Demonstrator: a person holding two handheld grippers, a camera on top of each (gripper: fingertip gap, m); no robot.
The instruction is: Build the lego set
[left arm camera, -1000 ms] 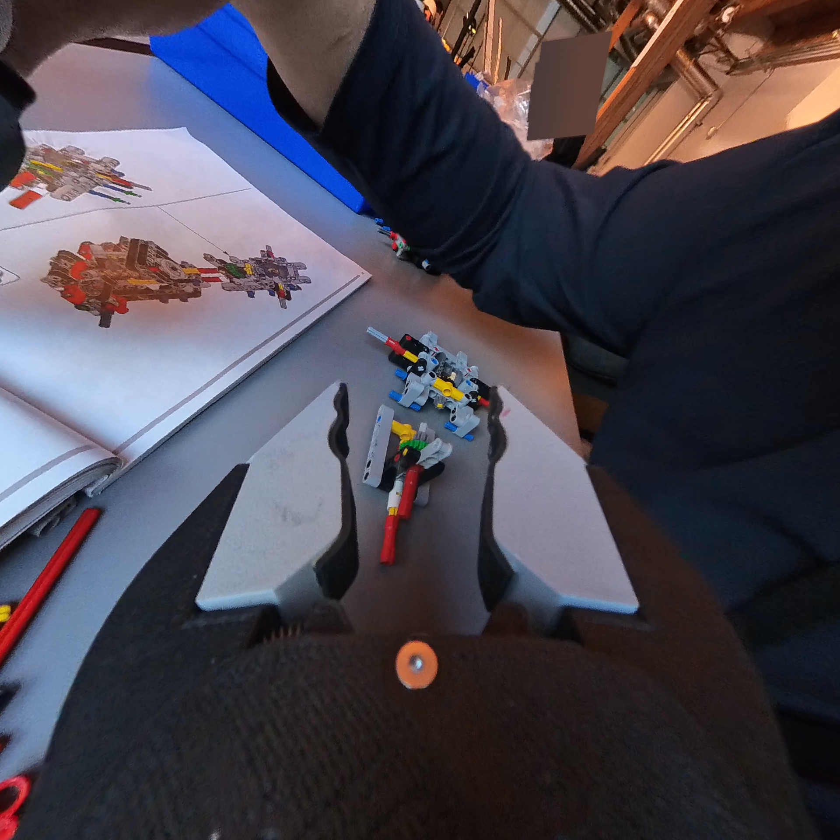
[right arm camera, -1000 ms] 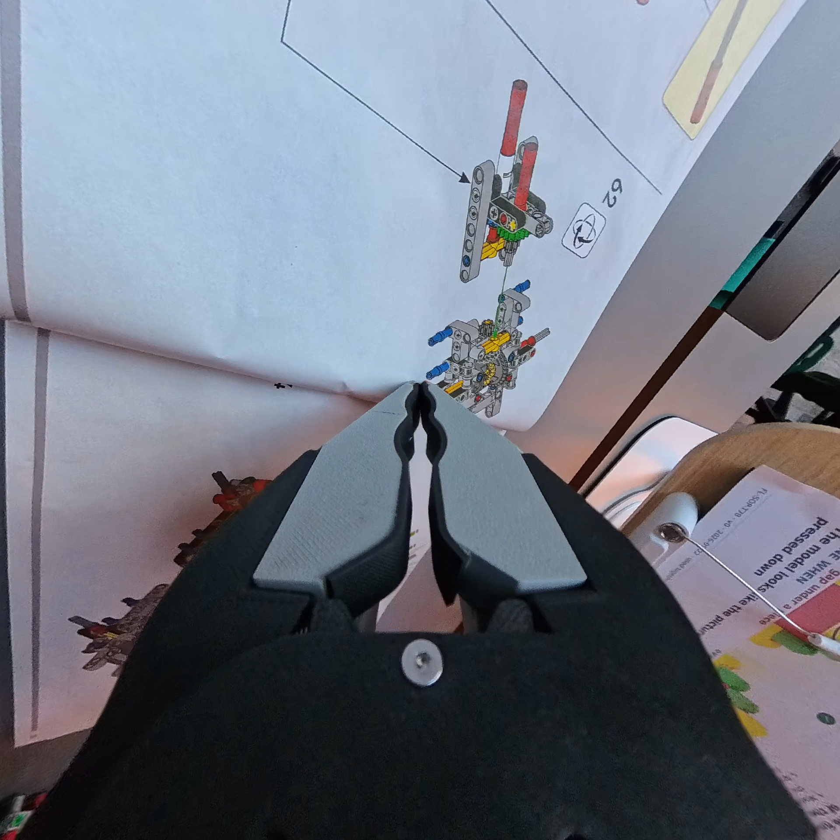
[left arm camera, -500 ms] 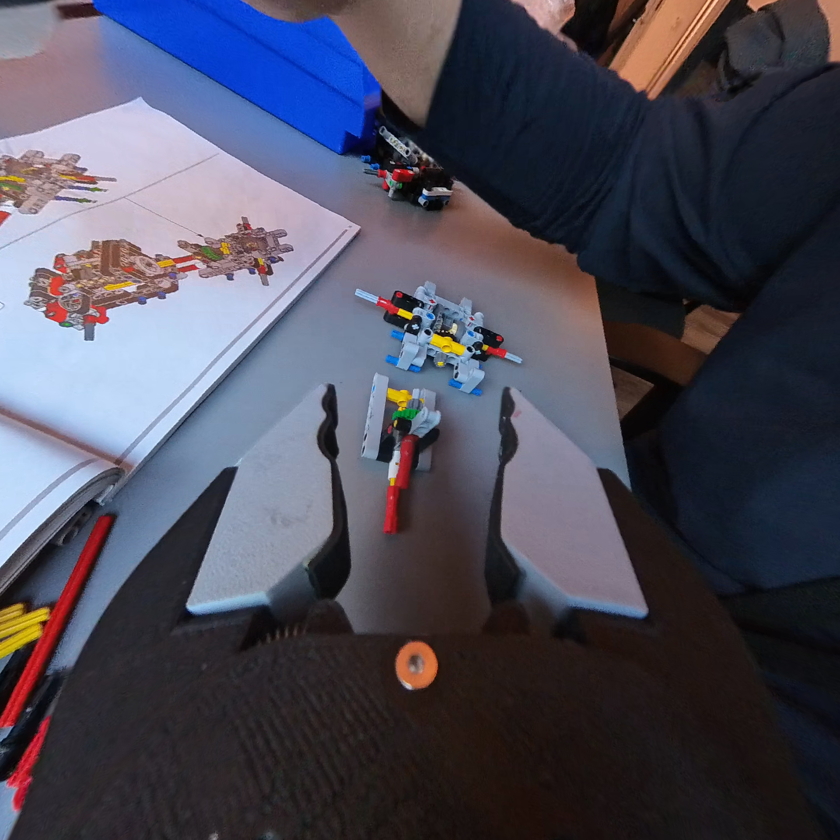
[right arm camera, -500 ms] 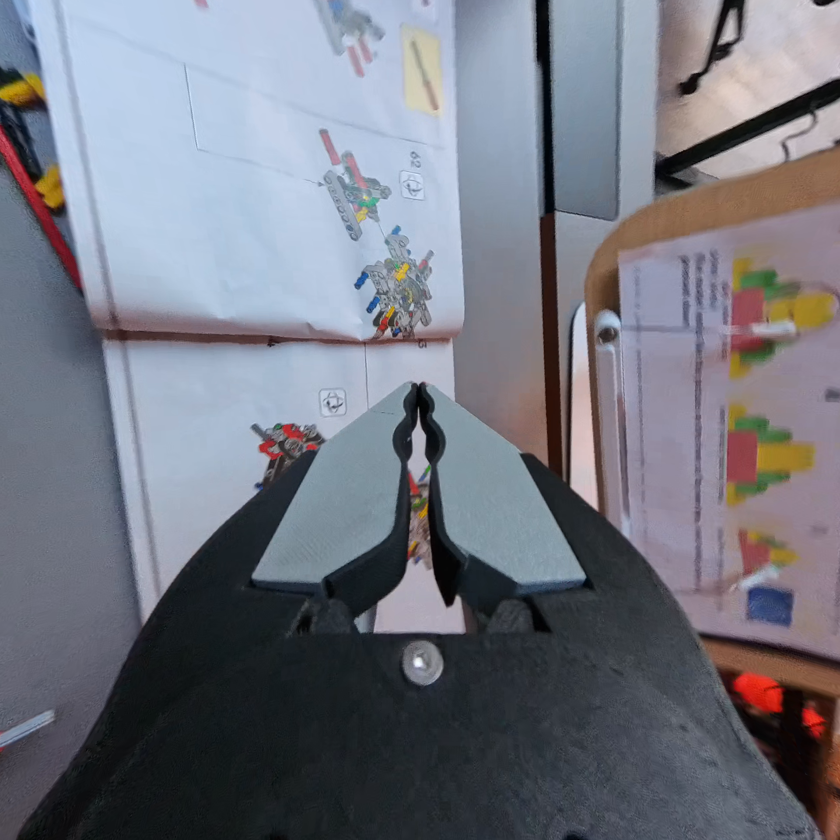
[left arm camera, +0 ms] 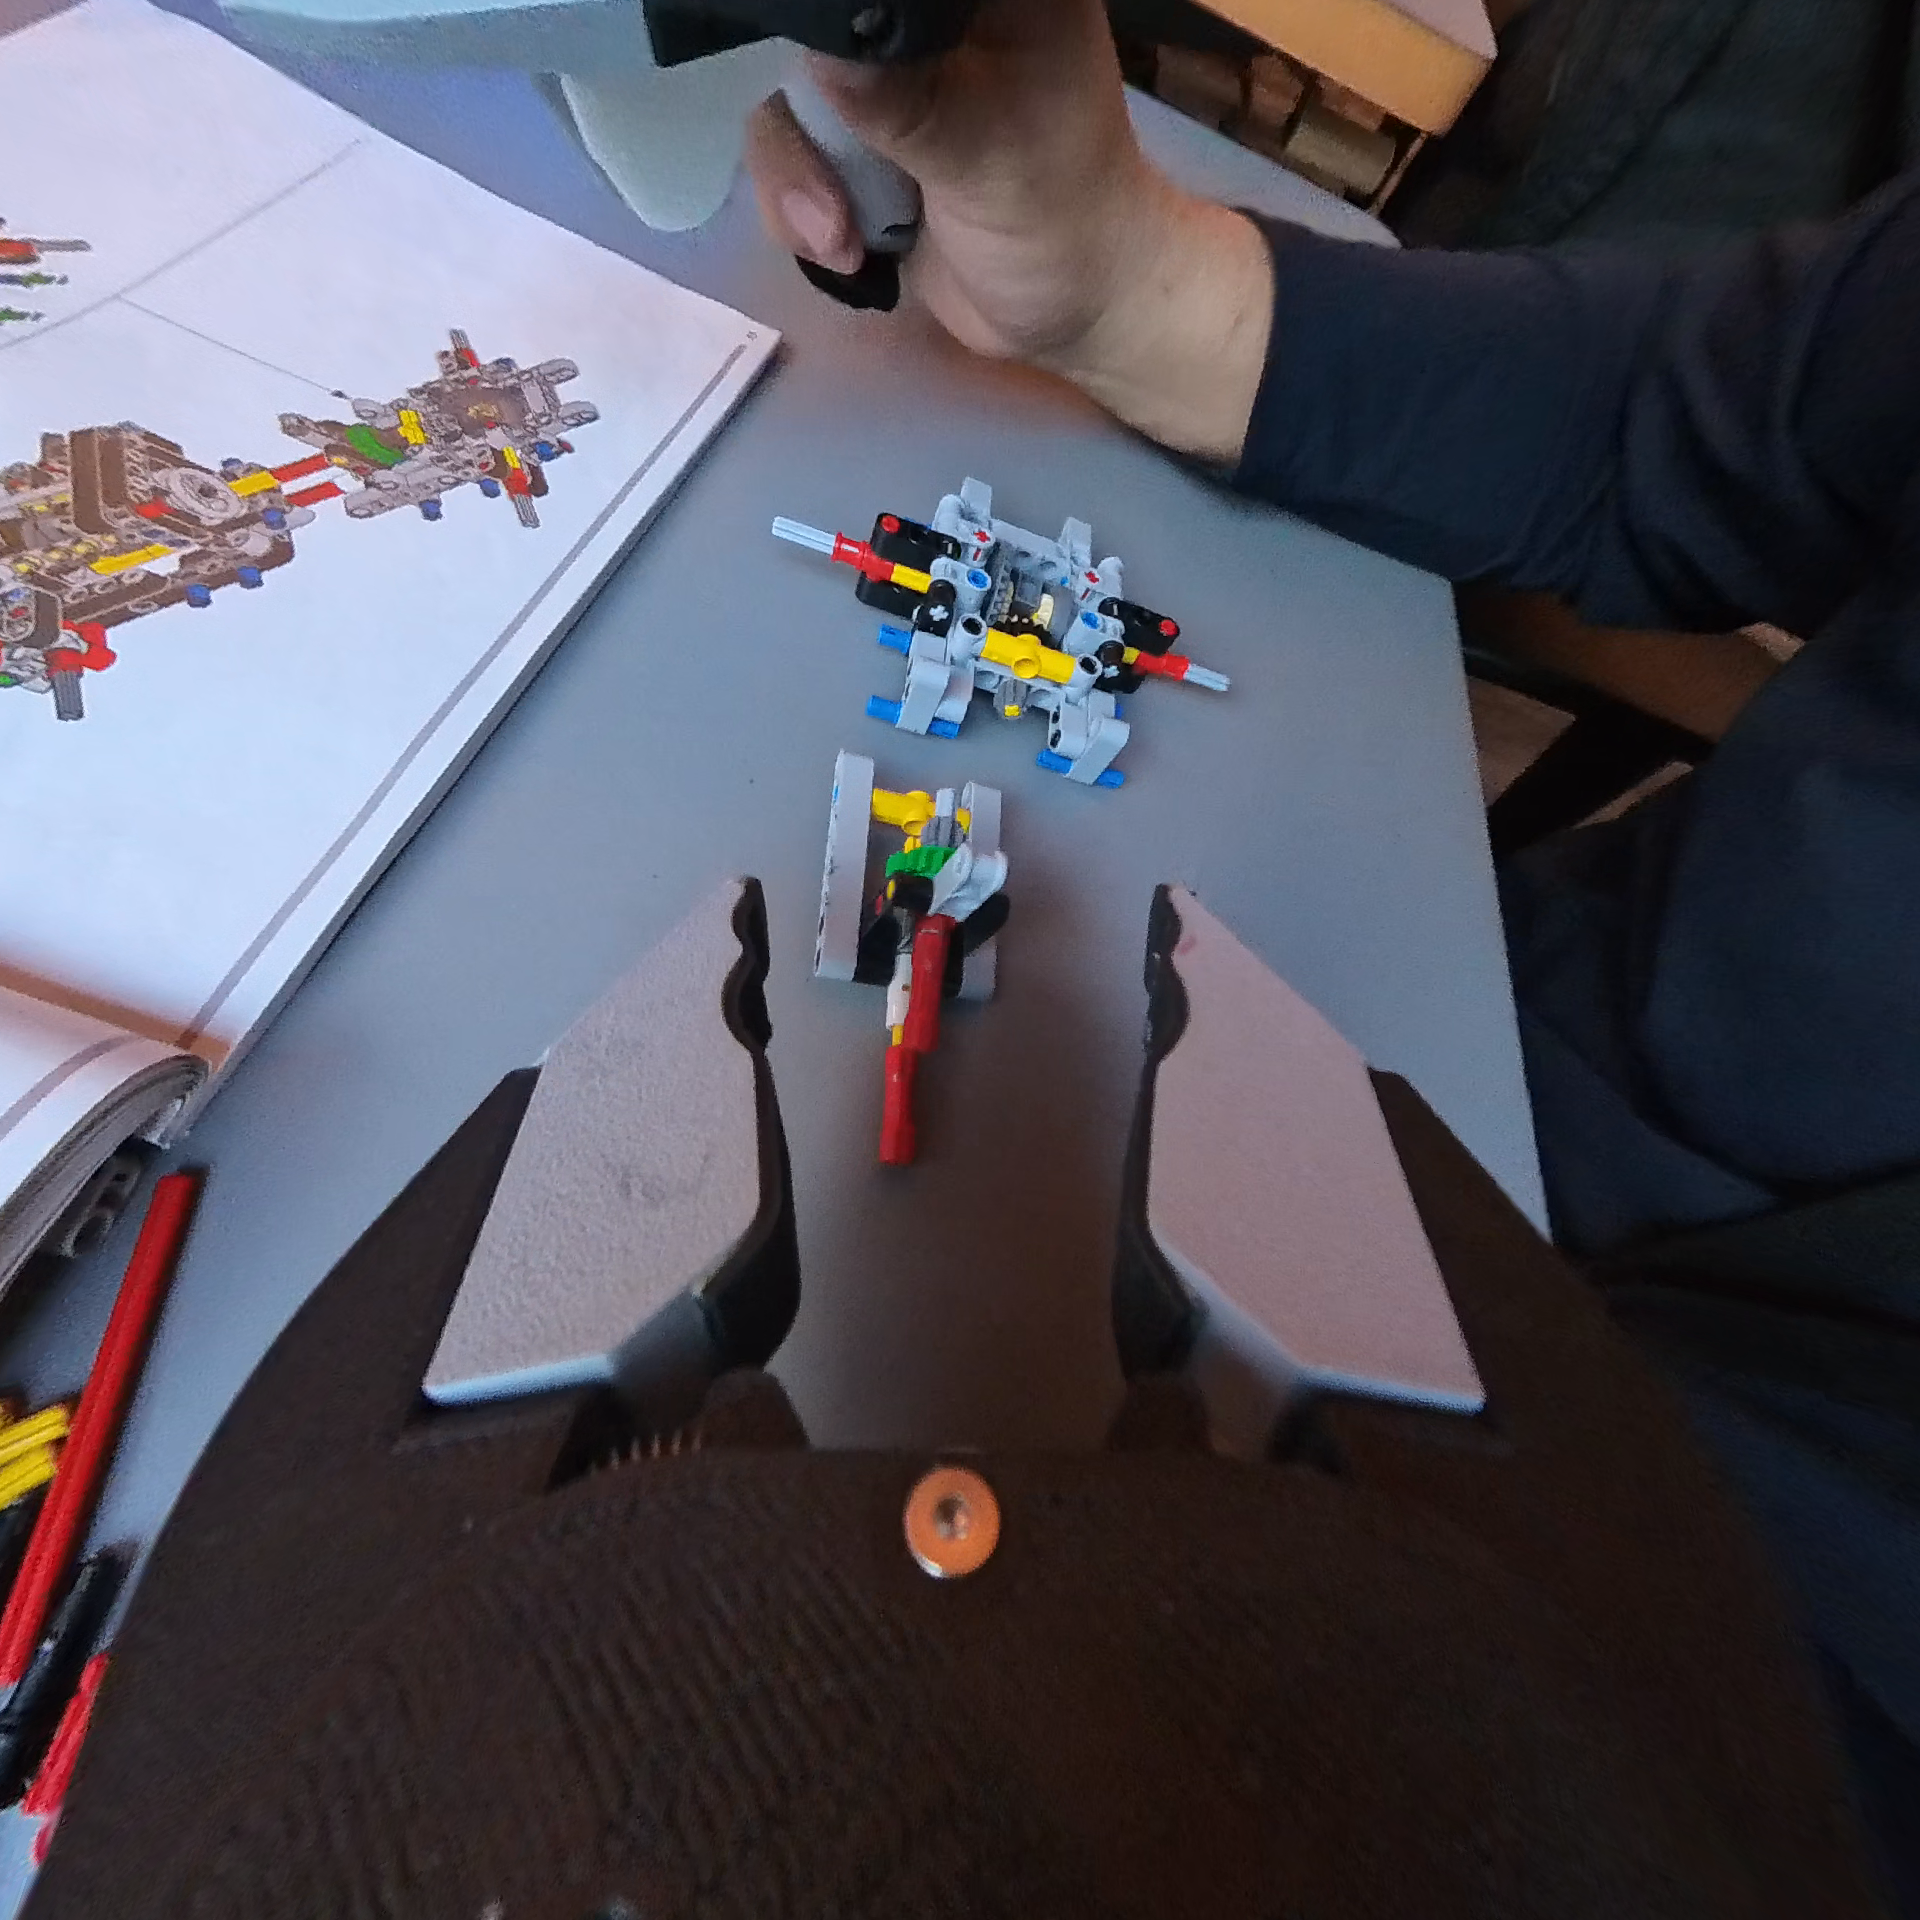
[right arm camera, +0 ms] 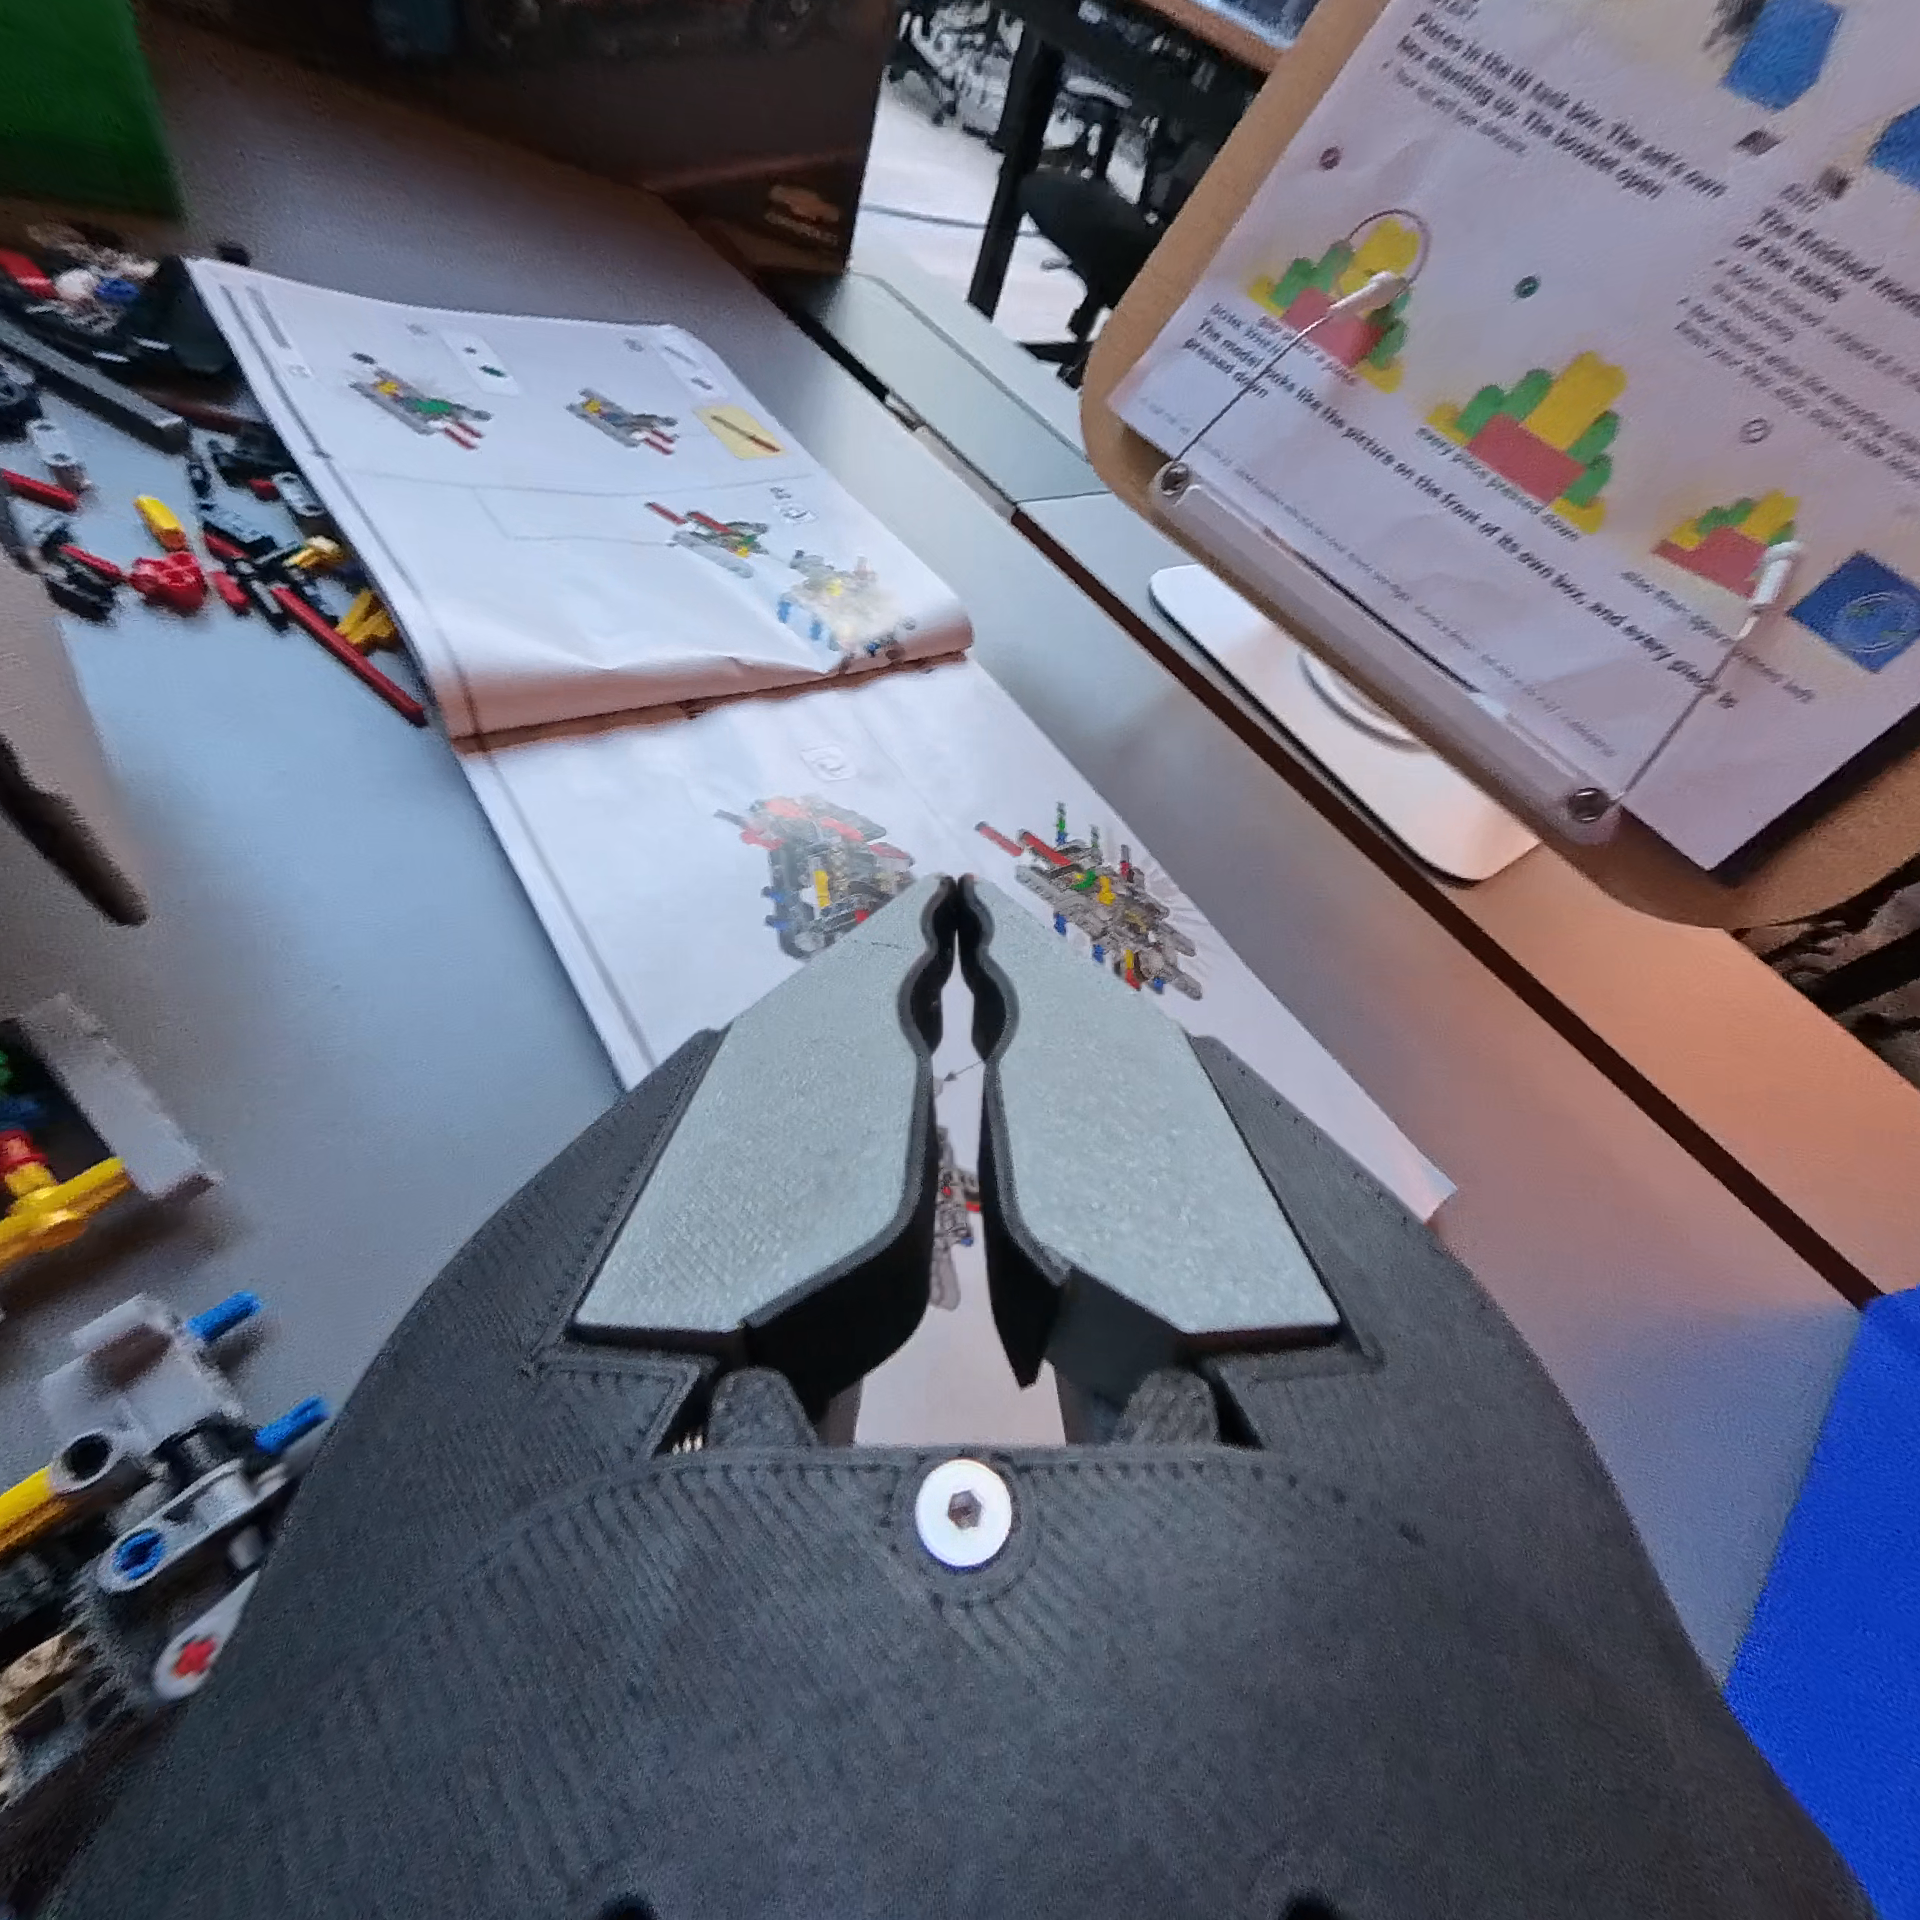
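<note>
My left gripper (left arm camera: 956, 904) is open and empty above the grey table (left arm camera: 582, 790). A small brick assembly with grey beams, a green gear and a red axle (left arm camera: 909, 925) lies on the table between and just ahead of its fingertips, touching neither pad. A larger grey, yellow and black assembly (left arm camera: 1003, 629) lies beyond it. My right gripper (right arm camera: 957, 888) is shut with nothing between its pads and hovers over the open instruction booklet (right arm camera: 665, 790). A hand (left arm camera: 997, 187) holds the right gripper at the top of the left wrist view.
Loose bricks and red axles (right arm camera: 208, 561) lie left of the booklet. More brick parts (right arm camera: 135, 1455) sit at the lower left of the right wrist view. A board with printed sheets (right arm camera: 1558, 395) stands at right. A blue box (right arm camera: 1849, 1558) is at lower right. A dark sleeve (left arm camera: 1610, 416) crosses the table's right side. The left gripper's tips are roughly 20 cm from the right gripper's.
My left gripper has opened wider and drawn back from the small assembly. My right gripper stayed shut and swung from looking down on the booklet page to a low view across the table.
</note>
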